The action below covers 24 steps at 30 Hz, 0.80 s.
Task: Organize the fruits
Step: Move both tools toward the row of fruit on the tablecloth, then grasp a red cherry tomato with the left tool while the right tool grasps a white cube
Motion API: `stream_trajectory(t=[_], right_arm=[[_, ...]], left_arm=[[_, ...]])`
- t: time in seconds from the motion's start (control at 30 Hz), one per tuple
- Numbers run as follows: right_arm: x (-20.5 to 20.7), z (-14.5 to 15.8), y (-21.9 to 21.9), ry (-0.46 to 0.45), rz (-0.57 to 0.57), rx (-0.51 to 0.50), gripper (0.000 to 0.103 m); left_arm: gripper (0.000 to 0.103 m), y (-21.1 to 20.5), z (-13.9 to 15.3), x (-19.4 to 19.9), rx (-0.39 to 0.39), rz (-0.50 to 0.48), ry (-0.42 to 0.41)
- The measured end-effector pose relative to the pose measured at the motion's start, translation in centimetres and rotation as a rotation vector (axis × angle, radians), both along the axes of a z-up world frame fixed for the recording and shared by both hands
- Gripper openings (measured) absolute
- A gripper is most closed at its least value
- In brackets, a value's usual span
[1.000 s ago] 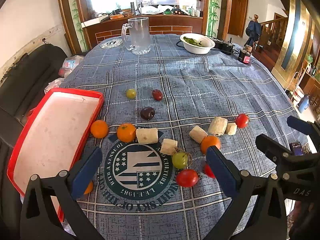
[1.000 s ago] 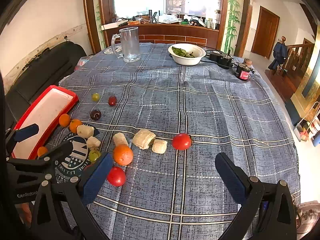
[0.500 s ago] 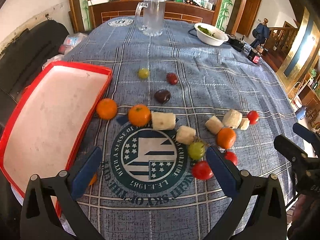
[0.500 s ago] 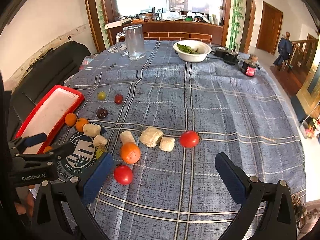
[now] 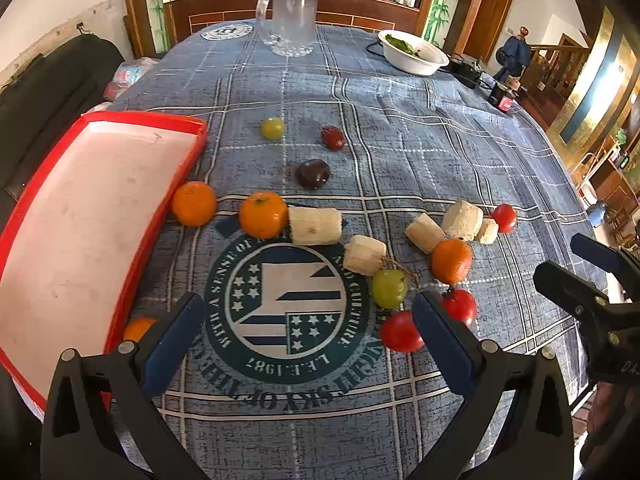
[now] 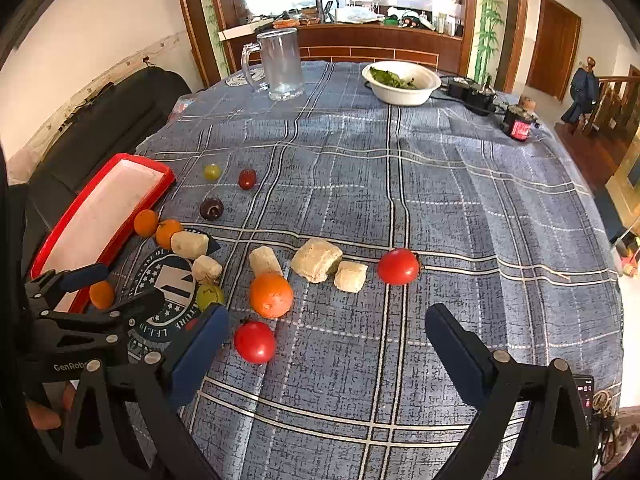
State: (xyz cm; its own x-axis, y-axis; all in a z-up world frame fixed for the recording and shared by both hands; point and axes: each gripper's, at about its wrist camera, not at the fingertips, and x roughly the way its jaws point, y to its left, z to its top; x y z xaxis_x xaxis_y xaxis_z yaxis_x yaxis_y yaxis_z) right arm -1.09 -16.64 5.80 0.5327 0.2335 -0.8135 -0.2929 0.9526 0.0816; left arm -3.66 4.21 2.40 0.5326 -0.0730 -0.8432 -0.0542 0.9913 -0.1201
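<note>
The table [image 6: 460,208], under a blue checked cloth, carries a red tray [image 5: 80,216] at its left edge, bare inside. Fruit lies scattered just right of the tray: oranges [image 5: 263,215], pale banana pieces [image 5: 315,225], tomatoes [image 5: 401,331], grapes [image 5: 389,288]. The left gripper [image 5: 304,316] hangs wide over the cloth's round emblem, grasping nothing; the right gripper [image 6: 326,330], jaws wide and just narrowing slightly, has one tomato [image 6: 255,341] beside its left finger.

Oranges [image 5: 263,215]: four; tomatoes [image 5: 401,331]: three; banana pieces [image 5: 315,226]: five.
</note>
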Motion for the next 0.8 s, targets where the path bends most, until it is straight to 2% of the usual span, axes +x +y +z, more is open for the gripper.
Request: stream_trajectory(t=[0.07, 0.27, 0.4, 0.57, 0.67, 0.8], right_arm=[[0.2, -0.2, -0.2, 0.009, 0.002, 0.004, 0.096], [1.0, -1.3, -0.7, 0.08, 0.021, 0.042, 0.075], [1.3, -1.9, -0.6, 0.11, 0.041, 0.056, 0.07], [1.7, -2.4, -0.6, 0.121, 0.051, 0.046, 0.066], [2.5, -2.8, -1.5, 0.13, 0.017, 0.046, 0.066], [3.8, -3.3, -2.7, 0.144, -0.024, 0.047, 0.061]], left_arm=[[0.103, -0.2, -0.2, 0.0, -0.008, -0.014, 0.004], [0.101, -1.5, -1.2, -0.1, -0.047, -0.084, 0.031], [0.084, -2.7, -2.0, 0.0, -0.088, -0.15, 0.063], [0.076, -4.3, -2.5, 0.1, -0.103, -0.214, 0.094], [0.064, -4.9, -3.0, 0.5, -0.091, -0.232, 0.131], [0.059, -4.9, -3.0, 0.7, -0.069, -0.235, 0.134]])
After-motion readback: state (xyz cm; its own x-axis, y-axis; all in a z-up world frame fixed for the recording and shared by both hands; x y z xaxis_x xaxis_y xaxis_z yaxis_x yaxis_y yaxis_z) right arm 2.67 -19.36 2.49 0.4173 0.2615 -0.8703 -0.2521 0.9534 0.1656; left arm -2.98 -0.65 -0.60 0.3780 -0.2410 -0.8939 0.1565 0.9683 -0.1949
